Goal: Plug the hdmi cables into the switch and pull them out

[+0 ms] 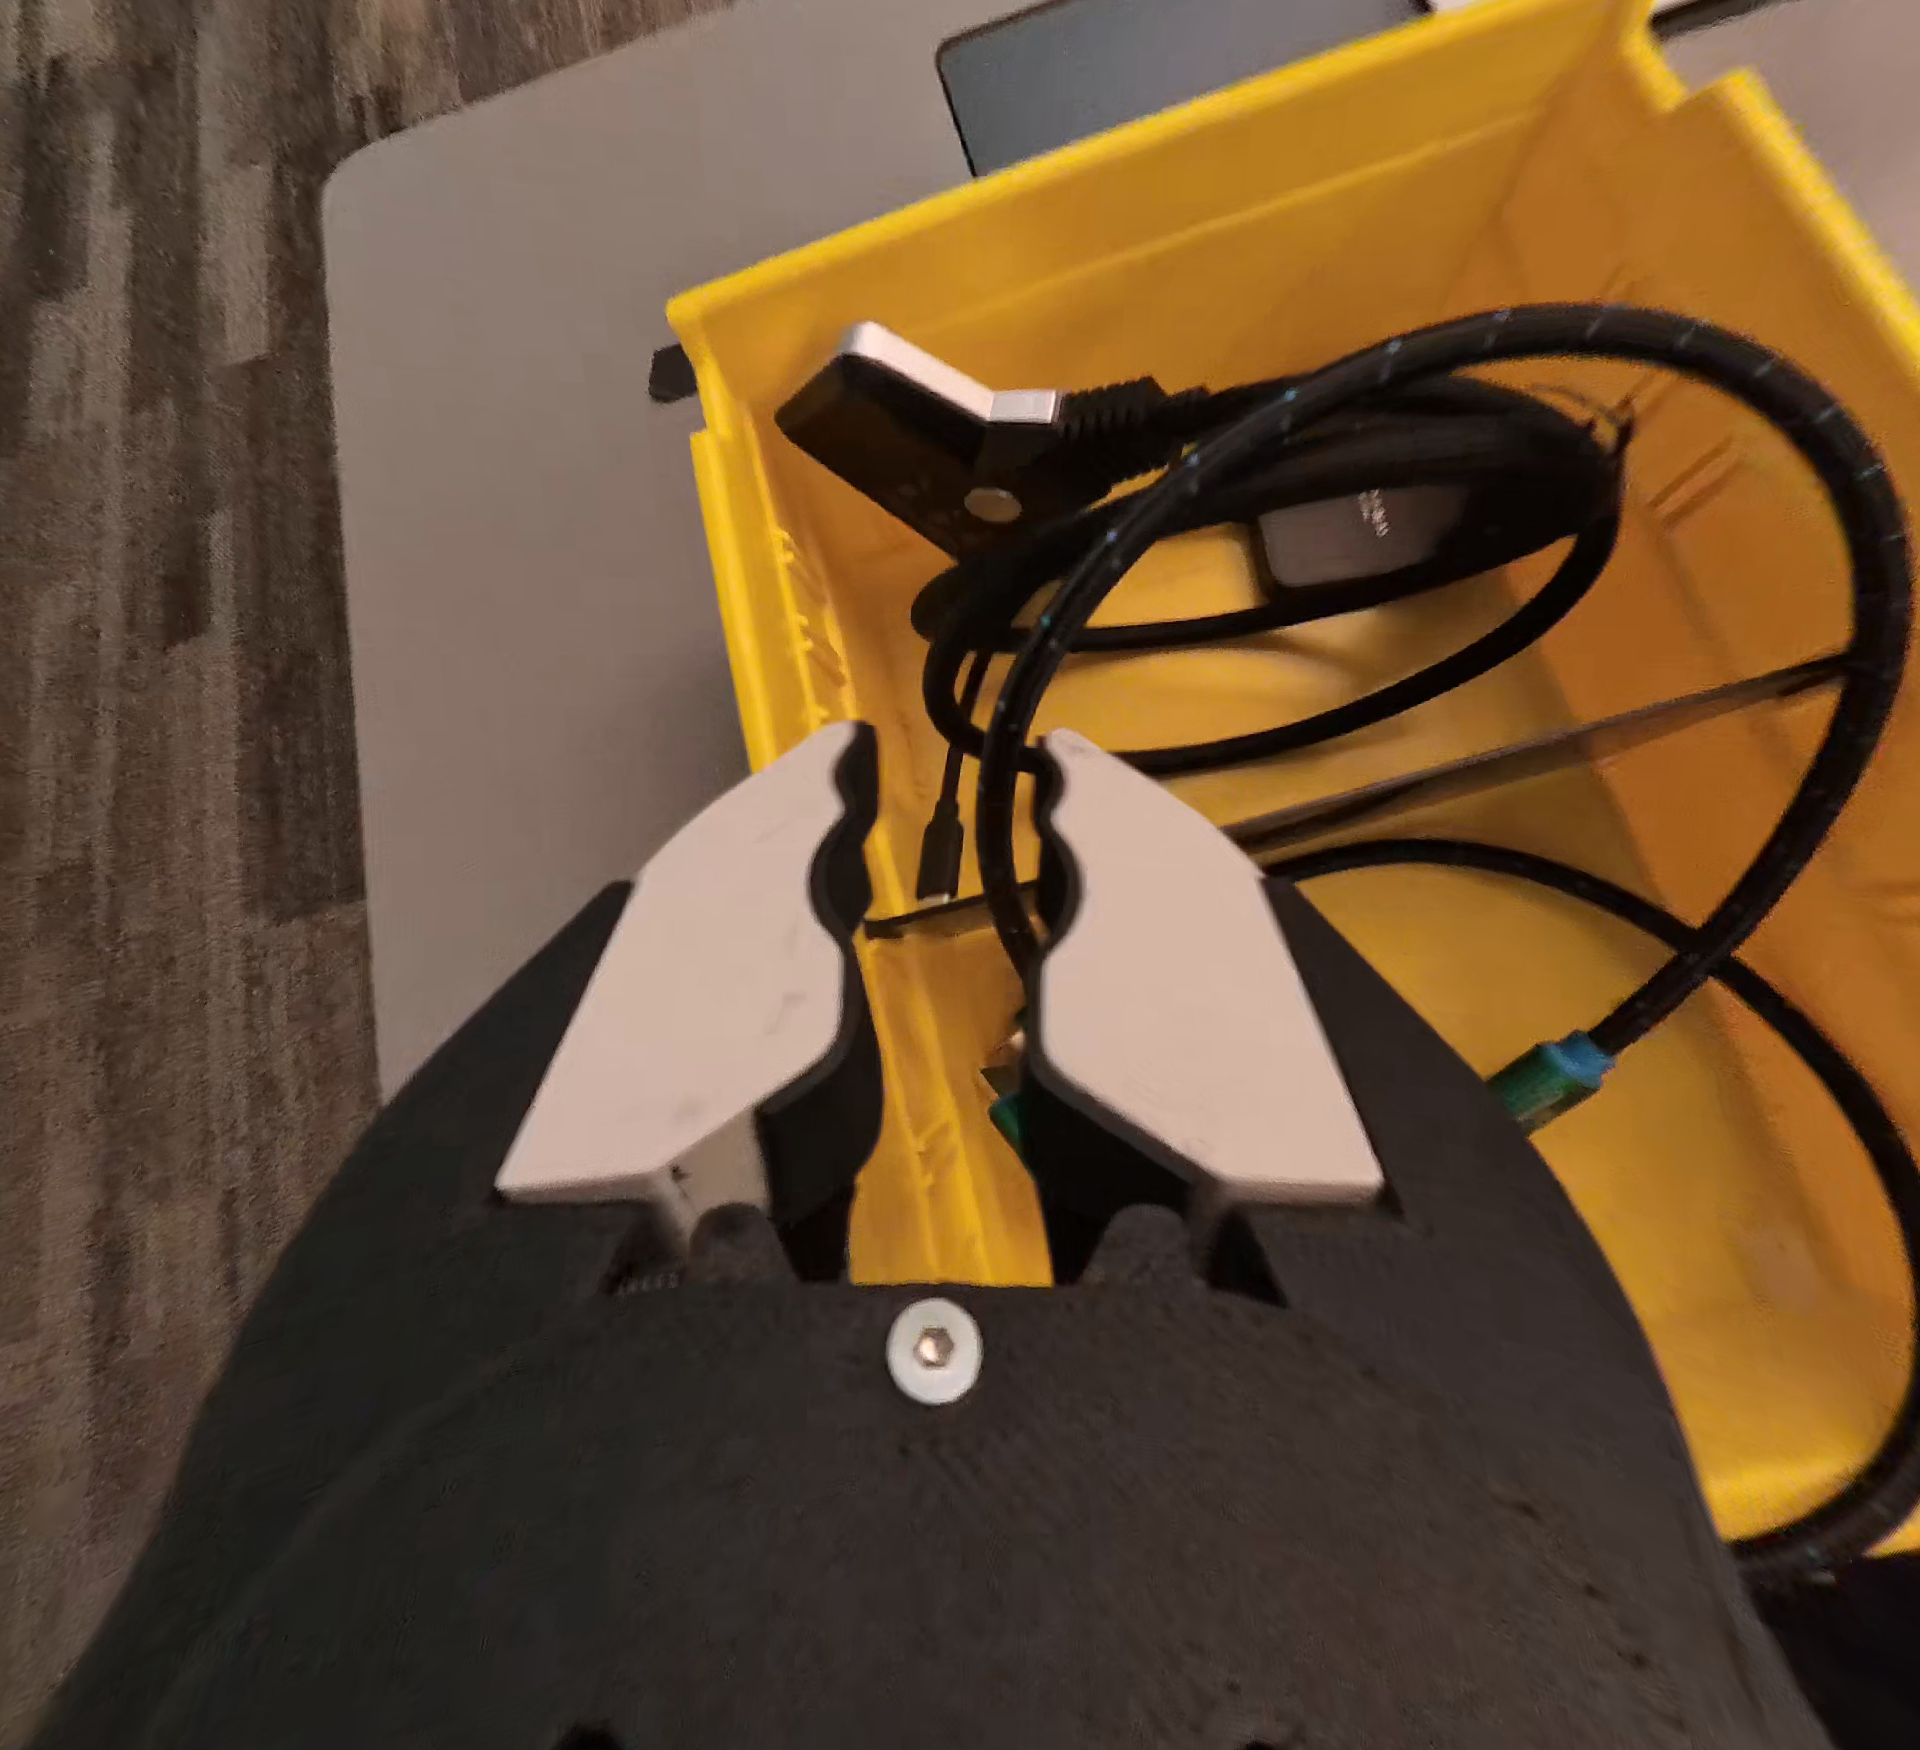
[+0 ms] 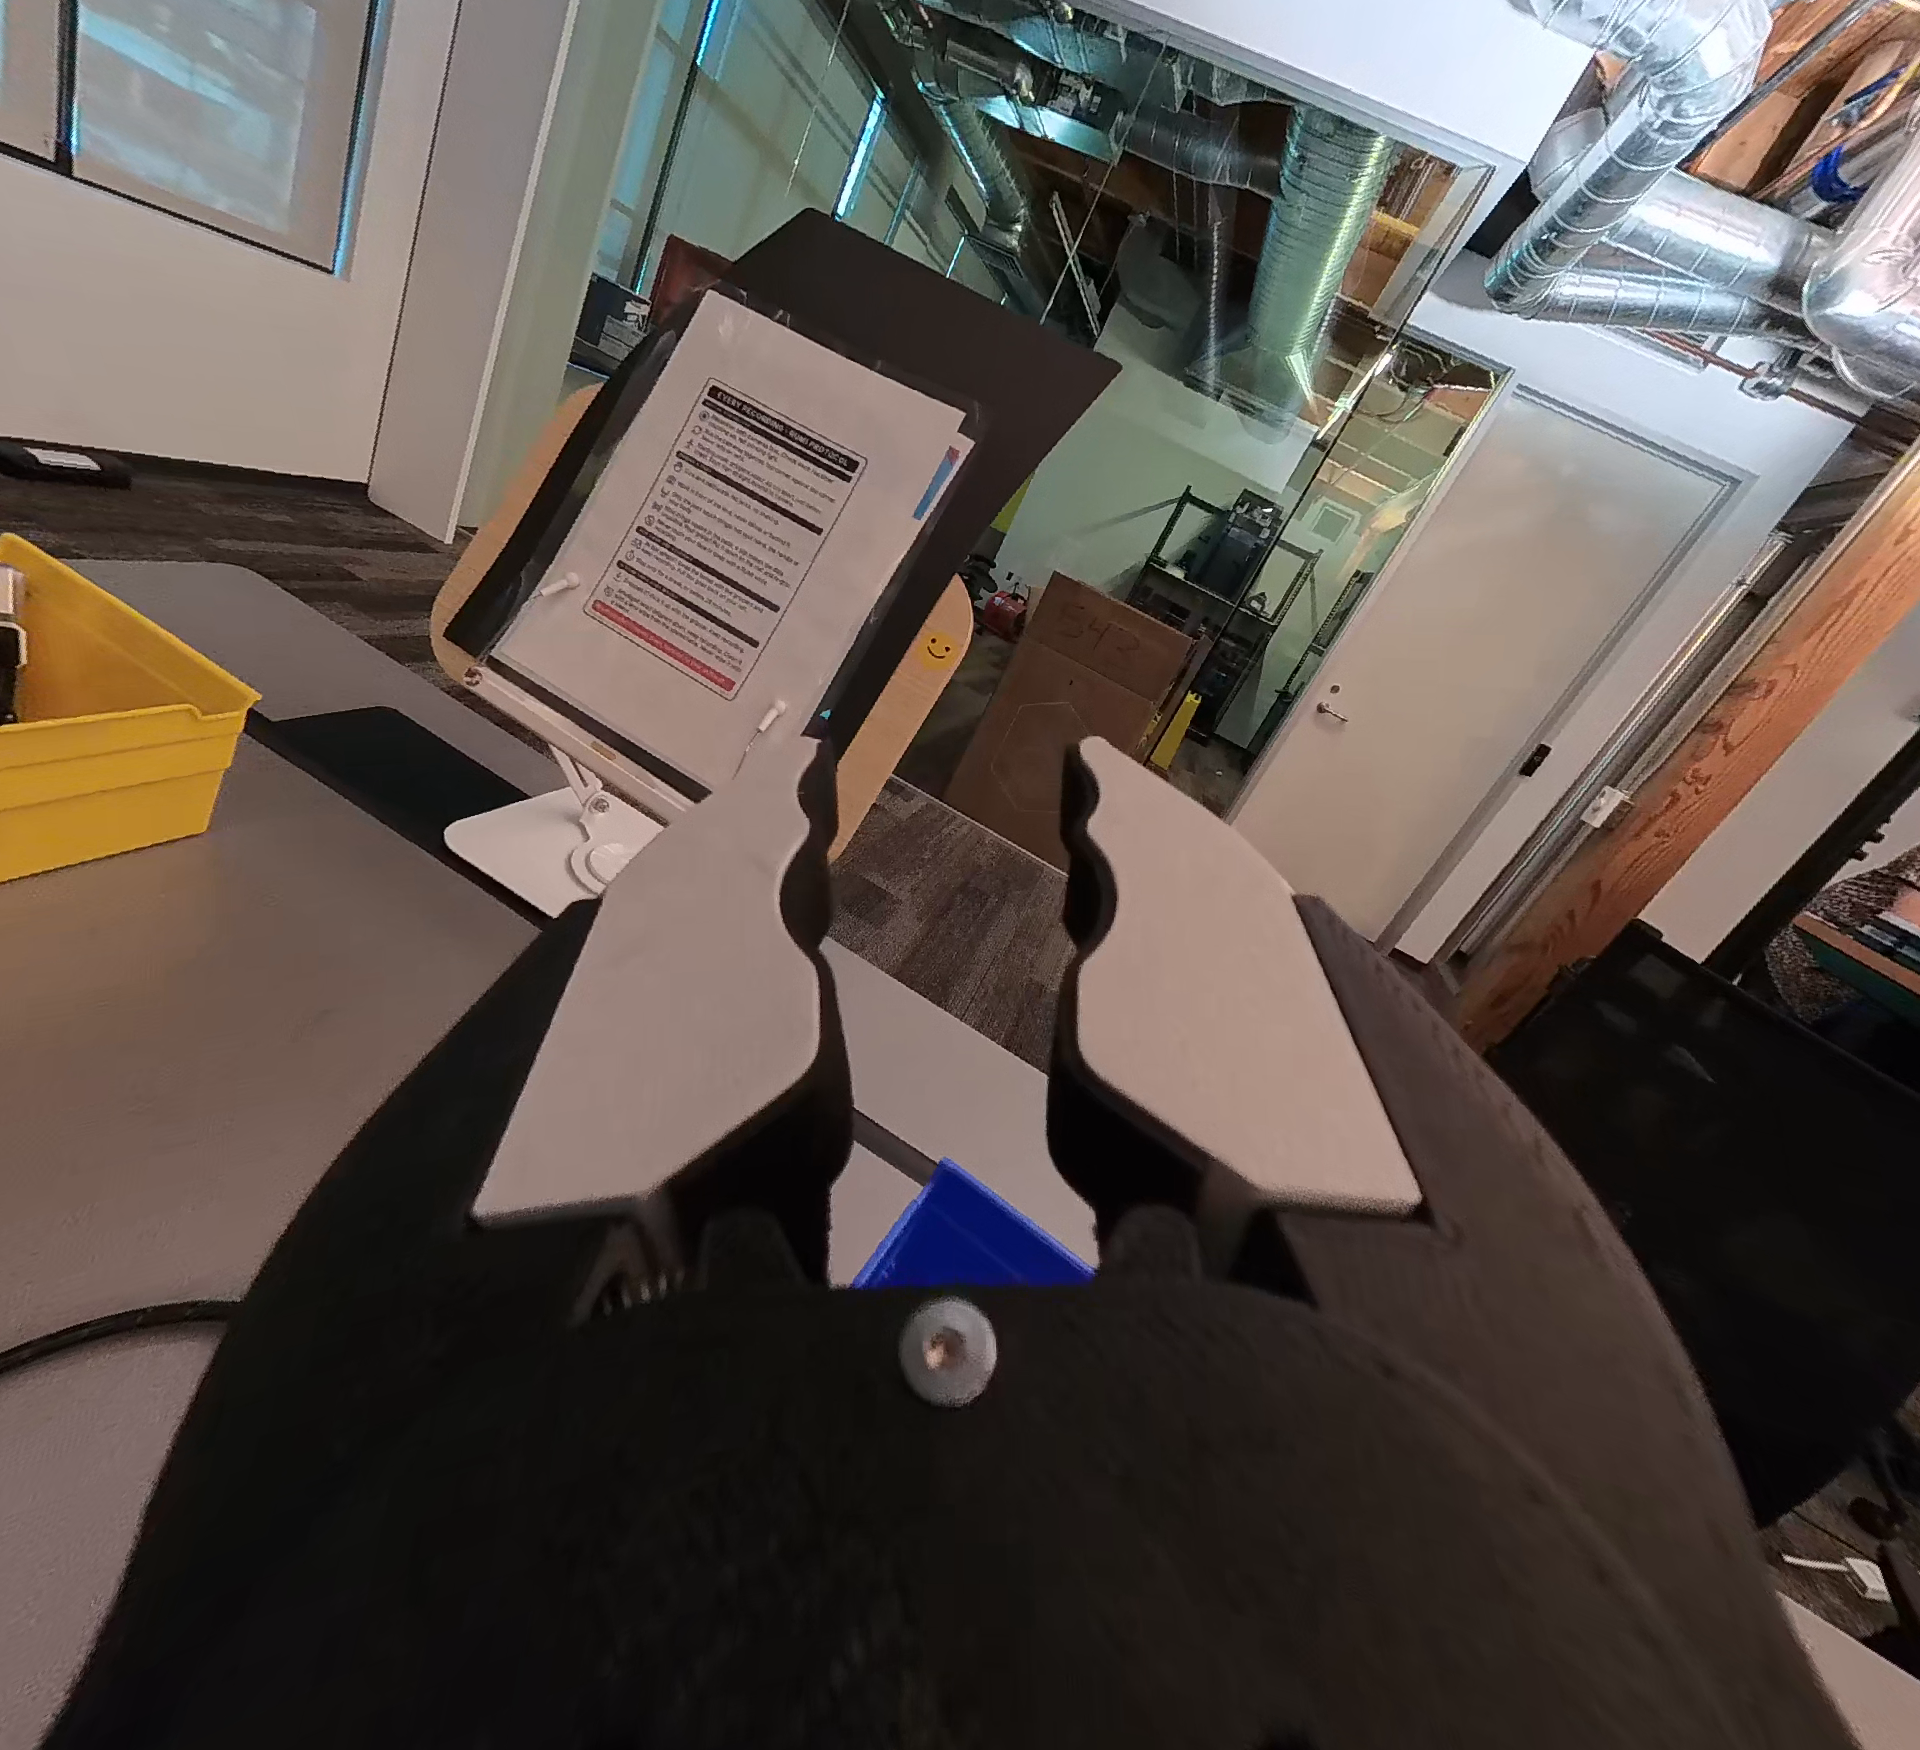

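A yellow bin (image 1: 1195, 173) on the grey table holds the black HDMI switch (image 1: 904, 438) with silver edges, tilted against its far left corner, with one cable plugged into its right end. Black braided HDMI cables (image 1: 1538, 324) loop through the bin. One green and blue plug (image 1: 1548, 1082) lies near the front, and a grey plug (image 1: 1340, 537) lies deeper in. My left gripper (image 1: 956, 760) is open over the bin's left wall, with a braided cable (image 1: 997, 827) running between its fingers. My right gripper (image 2: 945, 765) is open, empty, raised and pointing away from the bin (image 2: 125, 744).
A thin black cable with a small plug (image 1: 940, 853) hangs by the left gripper's tips. A clear divider (image 1: 1558, 739) crosses the bin. A black mat (image 1: 1174, 38) lies beyond it. A paper on a white stand (image 2: 727, 537) and a blue bin (image 2: 966, 1233) sit near the right gripper.
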A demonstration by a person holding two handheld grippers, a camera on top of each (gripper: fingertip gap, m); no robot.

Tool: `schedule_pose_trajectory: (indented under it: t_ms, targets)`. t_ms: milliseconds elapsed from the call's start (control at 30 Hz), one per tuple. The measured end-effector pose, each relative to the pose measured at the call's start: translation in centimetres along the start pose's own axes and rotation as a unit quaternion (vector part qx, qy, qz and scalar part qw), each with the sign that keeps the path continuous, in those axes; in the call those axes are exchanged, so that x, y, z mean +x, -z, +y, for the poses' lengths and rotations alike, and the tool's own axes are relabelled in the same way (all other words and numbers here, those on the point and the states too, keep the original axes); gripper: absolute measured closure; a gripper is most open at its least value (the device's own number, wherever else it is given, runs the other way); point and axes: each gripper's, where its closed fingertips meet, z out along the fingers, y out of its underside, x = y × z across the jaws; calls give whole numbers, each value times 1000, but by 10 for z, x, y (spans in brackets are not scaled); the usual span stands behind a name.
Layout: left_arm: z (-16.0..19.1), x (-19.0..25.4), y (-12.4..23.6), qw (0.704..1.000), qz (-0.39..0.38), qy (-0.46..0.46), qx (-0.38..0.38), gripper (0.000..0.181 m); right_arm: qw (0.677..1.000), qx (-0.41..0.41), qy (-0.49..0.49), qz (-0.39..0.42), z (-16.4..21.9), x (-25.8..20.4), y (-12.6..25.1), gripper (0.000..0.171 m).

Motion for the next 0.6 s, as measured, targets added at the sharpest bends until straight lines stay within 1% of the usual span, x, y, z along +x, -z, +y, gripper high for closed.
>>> schedule_pose_trajectory:
  t_ms: [67, 100, 133, 233, 300, 367, 433, 500, 567, 600]
  targets:
    - [2, 2, 1, 1000, -2, -15, -13, 169, 1000, 0, -1, -1, 0, 0, 1, 130]
    - [-3, 1, 8, 1000, -10, -21, -9, 175, 1000, 1, -1, 0, 0, 1, 1, 130]
    - [-12, 0, 20, 999, -22, -28, 9, 174, 1000, 1, -1, 1, 0, 1, 2, 130]
    - [-53, 10, 84, 992, -53, -60, 98, 171, 1000, 4, -3, 5, 0, 5, 3, 130]
    - [-80, 25, 135, 978, -86, -90, 167, 171, 1000, 7, -9, 7, 0, 7, 3, 130]
    - [-100, 51, 179, 961, -101, -118, 227, 173, 1000, 4, -13, 7, 2, 8, 3, 130]
    - [-115, 84, 214, 945, -100, -144, 275, 175, 1000, 0, -11, 9, 5, 9, 2, 130]
    - [-127, 127, 237, 932, -65, -165, 316, 175, 1000, -3, -9, 8, 5, 8, 2, 130]
    - [-133, 184, 246, 924, 17, -185, 333, 175, 1000, -4, -7, 8, 5, 7, 2, 130]
    - [-132, 214, 244, 922, 62, -198, 326, 175, 1000, -4, -7, 8, 5, 7, 2, 130]
